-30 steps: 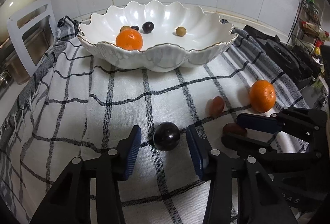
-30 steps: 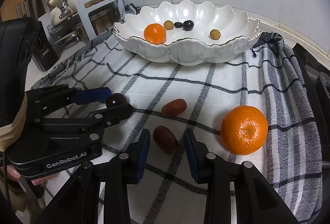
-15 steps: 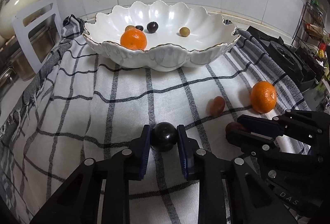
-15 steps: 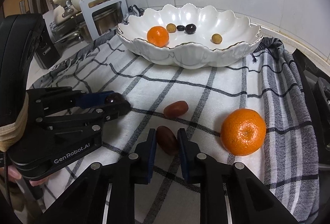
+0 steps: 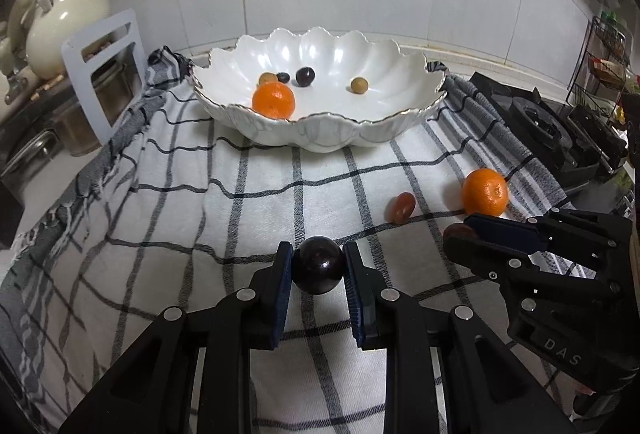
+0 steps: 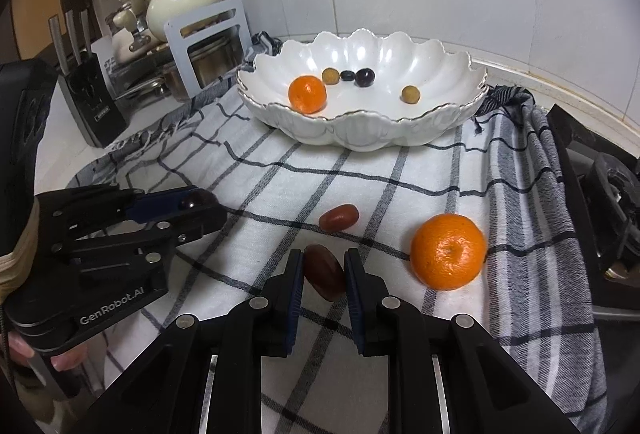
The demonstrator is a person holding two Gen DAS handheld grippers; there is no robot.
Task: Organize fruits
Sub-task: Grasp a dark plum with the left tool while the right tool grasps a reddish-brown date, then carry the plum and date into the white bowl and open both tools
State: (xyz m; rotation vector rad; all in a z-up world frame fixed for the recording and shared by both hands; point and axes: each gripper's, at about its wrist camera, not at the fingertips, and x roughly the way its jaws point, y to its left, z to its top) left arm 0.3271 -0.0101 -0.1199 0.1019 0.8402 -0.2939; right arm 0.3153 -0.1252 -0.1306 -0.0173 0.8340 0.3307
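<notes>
My left gripper [image 5: 318, 266] is shut on a round dark purple fruit [image 5: 319, 265], held just above the checked cloth [image 5: 256, 218]. My right gripper [image 6: 323, 270] is shut on an oblong reddish-brown fruit [image 6: 325, 271]. On the cloth lie a second reddish fruit [image 6: 338, 217] and an orange [image 6: 448, 251], both ahead and to the right of the right gripper. The white scalloped bowl [image 5: 320, 132] stands at the back and holds an orange [image 5: 274, 100], two dark fruits and two small tan ones. Each gripper shows at the side of the other's view.
A grey rack with metal pots [image 6: 208, 46], a cream teapot [image 6: 182, 2] and a knife block [image 6: 86, 90] stand at the back left. A black gas stove [image 5: 560, 134] borders the cloth on the right. A tiled wall runs behind the bowl.
Both grippers closed on their fruits, the left on the dark round one and the right on the reddish one, and both have risen a little off the cloth.
</notes>
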